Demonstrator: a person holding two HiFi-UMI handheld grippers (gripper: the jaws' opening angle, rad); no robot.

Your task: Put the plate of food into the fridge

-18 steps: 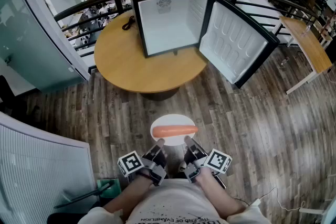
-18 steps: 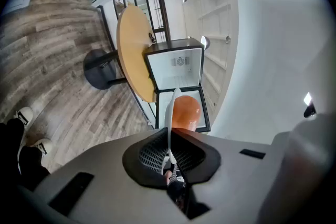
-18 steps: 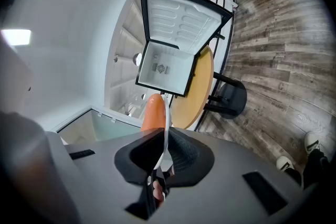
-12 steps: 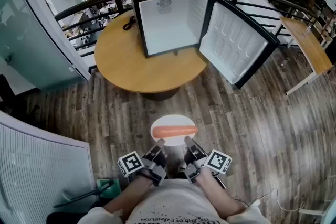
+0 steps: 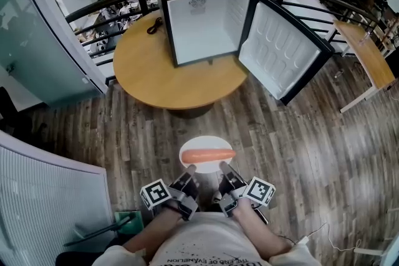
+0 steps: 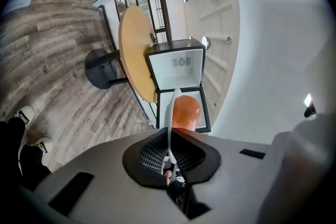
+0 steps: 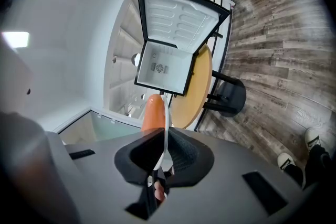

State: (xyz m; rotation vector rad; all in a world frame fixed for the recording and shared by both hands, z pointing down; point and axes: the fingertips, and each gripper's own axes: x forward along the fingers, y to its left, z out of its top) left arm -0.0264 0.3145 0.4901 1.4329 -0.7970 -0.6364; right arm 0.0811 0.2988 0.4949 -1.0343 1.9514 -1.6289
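Observation:
A white plate (image 5: 206, 143) with a long orange piece of food (image 5: 209, 155) on it hangs level above the wooden floor, just in front of me. My left gripper (image 5: 189, 171) is shut on its near rim at the left, and my right gripper (image 5: 222, 168) is shut on its near rim at the right. In the left gripper view the plate (image 6: 170, 113) stands edge-on between the pads of the left gripper (image 6: 169, 152), with the food (image 6: 185, 111) beyond. The right gripper view shows the same plate (image 7: 166, 128) in the right gripper (image 7: 163, 157). Ahead, the small black fridge (image 5: 202, 25) stands open and empty.
The fridge sits on a round wooden table (image 5: 149, 75); its door (image 5: 280, 50) swings out to the right past the table's edge. A black cable (image 5: 153, 27) lies on the table. A black railing (image 5: 100, 12) runs behind, a wooden desk (image 5: 368, 56) stands at right, a white panel (image 5: 43, 196) at left.
The plate and both grippers hold the same place. The fridge and table have shifted only very slightly in the head view.

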